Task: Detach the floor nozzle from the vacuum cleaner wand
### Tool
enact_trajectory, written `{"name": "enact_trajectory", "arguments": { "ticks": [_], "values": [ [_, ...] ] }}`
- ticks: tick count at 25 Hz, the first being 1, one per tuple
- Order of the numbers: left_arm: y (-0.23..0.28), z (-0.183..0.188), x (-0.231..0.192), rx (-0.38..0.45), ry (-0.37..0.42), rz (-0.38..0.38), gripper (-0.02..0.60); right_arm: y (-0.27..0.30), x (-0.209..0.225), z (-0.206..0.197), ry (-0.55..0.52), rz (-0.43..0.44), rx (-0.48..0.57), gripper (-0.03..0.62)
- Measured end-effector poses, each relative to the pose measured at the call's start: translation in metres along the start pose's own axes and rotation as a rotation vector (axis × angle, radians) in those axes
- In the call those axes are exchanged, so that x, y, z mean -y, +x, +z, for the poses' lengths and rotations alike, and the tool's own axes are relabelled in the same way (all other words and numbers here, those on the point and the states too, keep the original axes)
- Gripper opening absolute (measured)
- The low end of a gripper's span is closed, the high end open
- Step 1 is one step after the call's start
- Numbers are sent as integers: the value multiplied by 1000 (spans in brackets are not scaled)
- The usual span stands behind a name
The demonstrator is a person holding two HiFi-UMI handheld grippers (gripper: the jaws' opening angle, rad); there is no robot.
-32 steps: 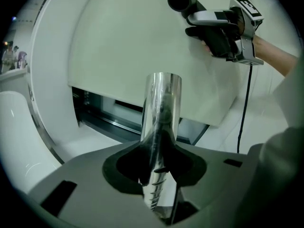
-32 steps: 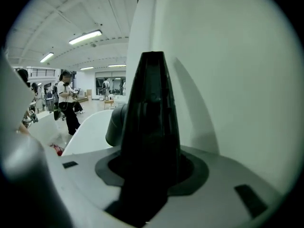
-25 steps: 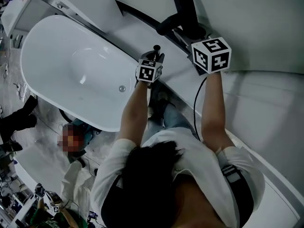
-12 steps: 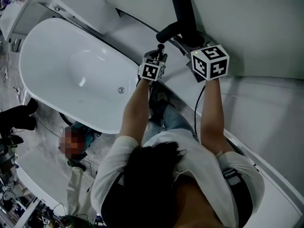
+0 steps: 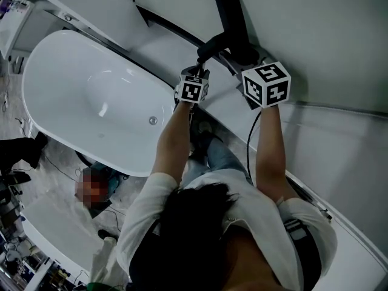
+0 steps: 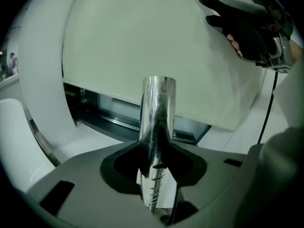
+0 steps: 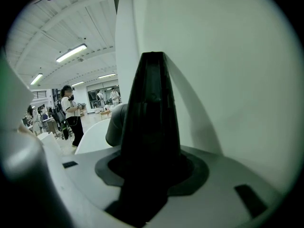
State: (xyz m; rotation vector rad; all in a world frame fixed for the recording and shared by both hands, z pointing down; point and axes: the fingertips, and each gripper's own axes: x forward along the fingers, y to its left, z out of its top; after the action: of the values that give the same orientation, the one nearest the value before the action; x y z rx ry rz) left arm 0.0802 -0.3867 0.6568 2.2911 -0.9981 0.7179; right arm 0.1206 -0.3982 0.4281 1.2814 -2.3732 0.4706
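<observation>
- The left tool (image 5: 200, 71) is clamped on the shiny metal wand (image 6: 158, 103), which runs straight out between its jaws.
- In the left gripper view the wand's far end stands bare against a white curved panel (image 6: 142, 37). It is apart from the black part held at the upper right of that view.
- The right tool (image 5: 248, 62) is clamped on the black floor nozzle (image 7: 151, 113), whose tapering body fills the gap between its jaws.
- In the head view the nozzle reaches up and away from the right tool as a long dark bar, with a curved neck bending toward the left tool's tip. Whether neck and wand touch cannot be told from that view.
- Both of the person's arms are stretched forward, with the tools near each other.
- A white bathtub (image 5: 91, 96) lies to the left of the arms.
- A dark cable (image 5: 250, 132) hangs from the right tool along the forearm.
- A standing person (image 7: 71, 113) shows far off in the right gripper view.
</observation>
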Motion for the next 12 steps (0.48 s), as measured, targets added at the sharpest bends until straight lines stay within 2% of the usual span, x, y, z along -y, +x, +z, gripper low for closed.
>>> {"name": "enact_trajectory", "arguments": {
  "ticks": [6, 8, 12],
  "values": [
    [7, -2, -14, -13, -51, 14, 133, 0, 4, -5, 3, -4, -4, 204],
    [8, -1, -19, -4, -78, 18, 153, 0, 4, -5, 3, -5, -4, 204],
    [11, -3, -22, -16, -56, 18, 164, 0, 3, -5, 10, -3, -3, 204]
  ]
}}
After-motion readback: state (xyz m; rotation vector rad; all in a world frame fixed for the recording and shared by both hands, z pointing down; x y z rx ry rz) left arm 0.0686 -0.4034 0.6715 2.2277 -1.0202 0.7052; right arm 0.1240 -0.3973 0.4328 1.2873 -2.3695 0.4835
